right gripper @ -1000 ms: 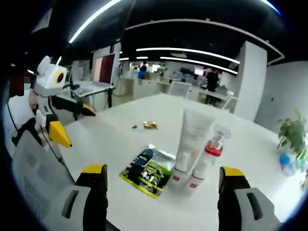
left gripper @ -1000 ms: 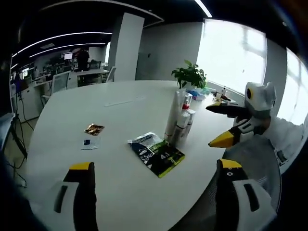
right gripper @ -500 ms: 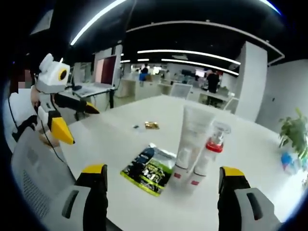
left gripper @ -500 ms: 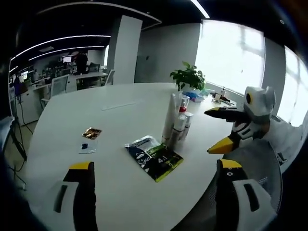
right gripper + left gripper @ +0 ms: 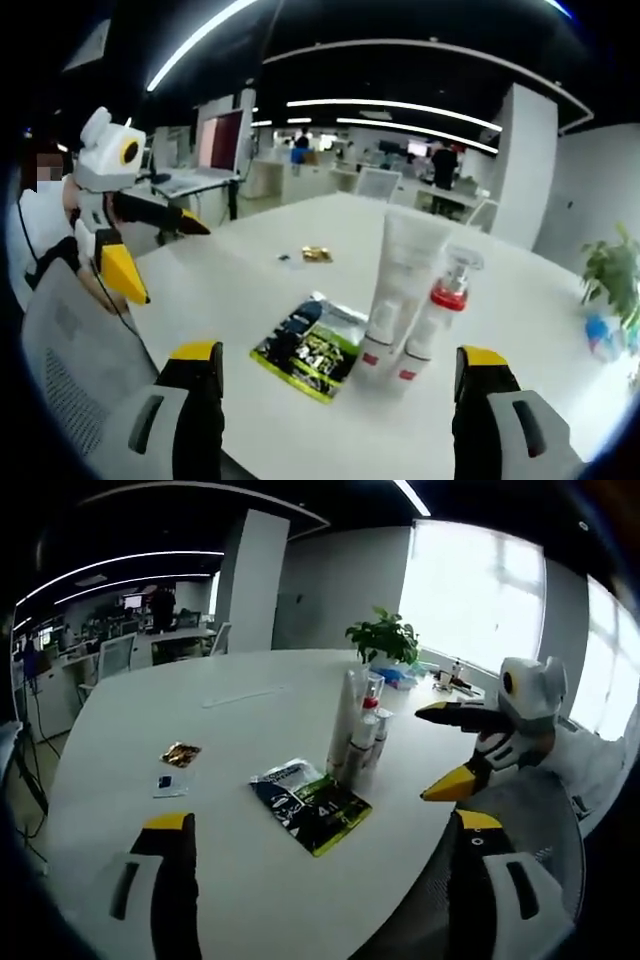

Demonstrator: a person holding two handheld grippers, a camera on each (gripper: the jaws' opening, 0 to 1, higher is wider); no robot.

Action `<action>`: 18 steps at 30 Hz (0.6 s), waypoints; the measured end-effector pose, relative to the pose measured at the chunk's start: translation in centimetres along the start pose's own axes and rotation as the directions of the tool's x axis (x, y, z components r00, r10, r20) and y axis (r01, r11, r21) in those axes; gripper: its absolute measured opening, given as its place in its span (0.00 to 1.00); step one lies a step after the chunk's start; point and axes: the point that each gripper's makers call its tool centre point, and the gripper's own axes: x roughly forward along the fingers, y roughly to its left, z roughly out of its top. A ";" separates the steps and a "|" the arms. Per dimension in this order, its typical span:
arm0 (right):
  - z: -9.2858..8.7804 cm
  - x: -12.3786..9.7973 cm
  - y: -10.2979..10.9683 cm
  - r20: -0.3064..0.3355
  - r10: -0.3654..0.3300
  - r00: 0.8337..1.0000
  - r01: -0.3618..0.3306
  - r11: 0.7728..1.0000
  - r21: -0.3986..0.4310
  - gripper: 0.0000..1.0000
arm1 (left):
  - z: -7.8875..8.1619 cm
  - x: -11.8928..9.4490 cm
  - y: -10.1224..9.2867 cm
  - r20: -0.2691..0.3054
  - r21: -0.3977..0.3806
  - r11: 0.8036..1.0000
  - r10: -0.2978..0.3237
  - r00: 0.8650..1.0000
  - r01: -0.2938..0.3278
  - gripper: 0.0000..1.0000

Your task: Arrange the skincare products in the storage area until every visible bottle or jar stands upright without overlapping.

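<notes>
A tall white tube (image 5: 345, 723) (image 5: 400, 275) stands upright near the middle of the white table (image 5: 240, 715), touching a clear spray bottle with a red collar (image 5: 367, 722) (image 5: 438, 310). A short white bottle (image 5: 381, 732) stands just behind them. A green and black sachet (image 5: 310, 805) (image 5: 312, 345) lies flat in front. My left gripper (image 5: 323, 825) (image 5: 172, 263) hangs open over the near table edge, holding nothing. My right gripper (image 5: 340, 353) (image 5: 422, 753) is open too, empty, short of the bottles.
A gold packet (image 5: 180, 753) (image 5: 317, 254) and a small white packet (image 5: 168, 782) lie left of the sachet. A potted plant (image 5: 385, 638) and small items stand at the window side. A mesh chair back (image 5: 515, 815) (image 5: 75, 360) is close under the grippers.
Both views have drifted a little with the hands. The bottles, sachet and packets stay where they were, and both grippers remain open.
</notes>
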 end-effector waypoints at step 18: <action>0.4 0.3 0.4 0.008 0.009 1.000 -0.009 1.000 -0.010 1.00 | -0.4 0.8 -0.3 0.002 -0.046 0.999 -0.011 1.000 0.011 0.98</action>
